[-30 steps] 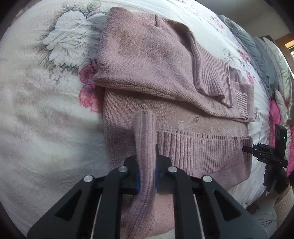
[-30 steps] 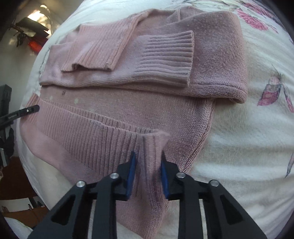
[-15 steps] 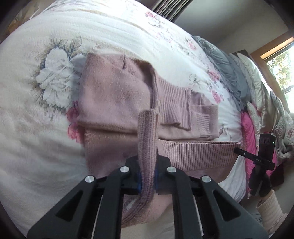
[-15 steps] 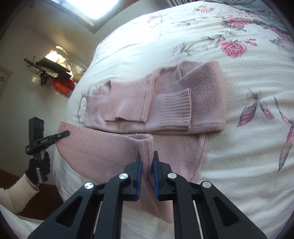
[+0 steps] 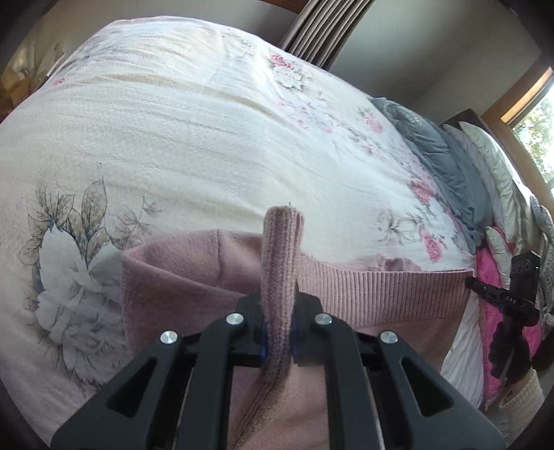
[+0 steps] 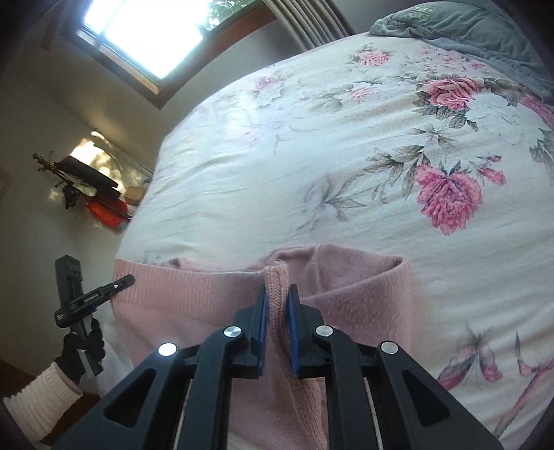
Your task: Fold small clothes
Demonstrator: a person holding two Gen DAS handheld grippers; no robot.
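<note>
fold hem up | both jaws pinching sweater (image 5: 346,294) hem | we keep left gripper (image 5: 278,337) and right gripper (image 6: 276,329) level, lay edge square on bed (image 5: 207,138)

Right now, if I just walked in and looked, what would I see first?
First you would see the pink sweater, its ribbed hem lifted and pinched at both ends by the left gripper and the right gripper. Under it lies a big white bedspread with pink roses. At the far side are grey pillows, and a bright window shines high on the wall.
</note>
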